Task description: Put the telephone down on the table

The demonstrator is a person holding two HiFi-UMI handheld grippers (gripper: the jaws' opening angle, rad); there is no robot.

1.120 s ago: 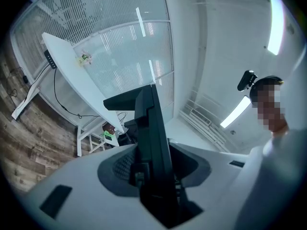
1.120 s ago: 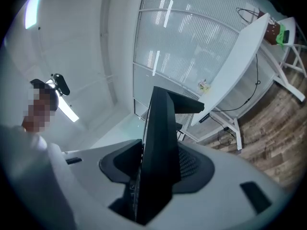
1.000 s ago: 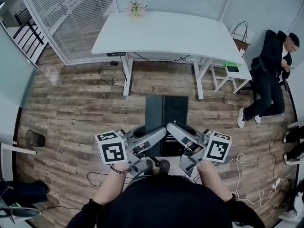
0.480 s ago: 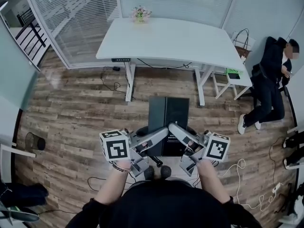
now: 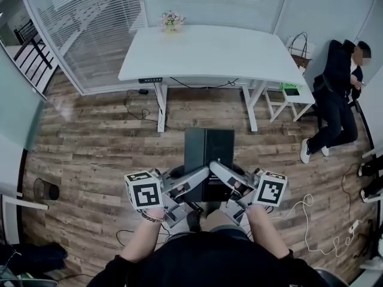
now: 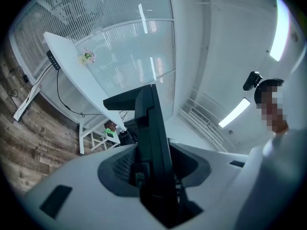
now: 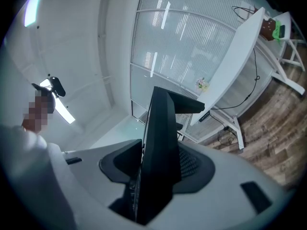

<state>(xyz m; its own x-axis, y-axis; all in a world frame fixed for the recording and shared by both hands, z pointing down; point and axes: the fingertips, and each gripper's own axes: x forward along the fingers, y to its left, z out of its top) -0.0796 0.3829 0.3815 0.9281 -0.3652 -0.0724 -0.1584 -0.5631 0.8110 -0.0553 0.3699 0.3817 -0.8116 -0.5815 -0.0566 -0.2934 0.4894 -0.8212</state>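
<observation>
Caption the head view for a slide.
Black telephone clamped between left gripper and right gripper above the wood floor, short of the white table.

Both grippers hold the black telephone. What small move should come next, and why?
Probably carry the telephone forward toward the white table: clamped by the left gripper and the right gripper, it hangs over the wooden floor, with the table some way ahead.

Black telephone (image 5: 208, 154), white table (image 5: 209, 49), brown wood-grain floor (image 5: 90, 130)
</observation>
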